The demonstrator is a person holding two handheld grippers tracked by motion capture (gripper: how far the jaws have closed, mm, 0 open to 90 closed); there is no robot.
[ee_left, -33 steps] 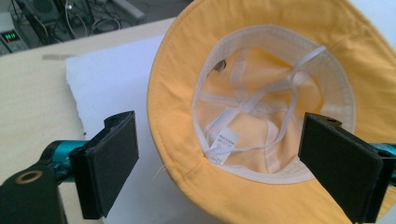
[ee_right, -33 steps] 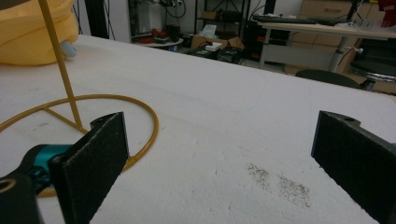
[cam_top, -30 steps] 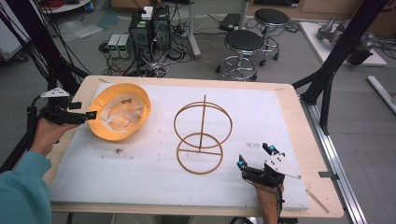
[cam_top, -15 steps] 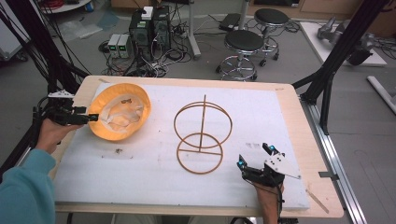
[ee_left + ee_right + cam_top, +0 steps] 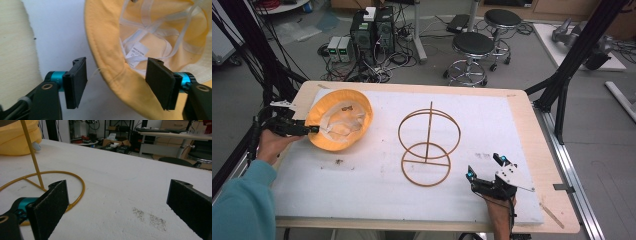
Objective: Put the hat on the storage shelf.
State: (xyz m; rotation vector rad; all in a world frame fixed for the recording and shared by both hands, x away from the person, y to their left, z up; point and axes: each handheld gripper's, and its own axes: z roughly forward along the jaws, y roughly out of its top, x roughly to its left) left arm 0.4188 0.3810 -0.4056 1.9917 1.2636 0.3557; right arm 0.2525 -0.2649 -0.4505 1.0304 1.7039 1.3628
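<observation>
A yellow bucket hat (image 5: 339, 120) lies upside down at the far left of the white pad (image 5: 362, 185), its white lining and label (image 5: 137, 51) facing up. My left gripper (image 5: 309, 129) is open at the hat's left edge. In the left gripper view the brim (image 5: 110, 62) runs between the two spread jaws of this gripper (image 5: 117, 80), neither pressing it. A gold wire stand (image 5: 429, 131) with two rings and a centre pole stands mid-table. My right gripper (image 5: 486, 167) rests open near the front right, empty, with the stand's base ring (image 5: 77, 180) to its left.
The pad covers a wooden table (image 5: 537, 145) whose bare edges show on all sides. Beyond the far edge are two stools (image 5: 472, 47), computer boxes (image 5: 372, 27) and cables. Black frame posts (image 5: 572, 65) rise at both sides. A dark smudge (image 5: 150, 217) marks the pad.
My left gripper has edged slightly right, toward the hat's brim. The hat, stand and right gripper stay where they were.
</observation>
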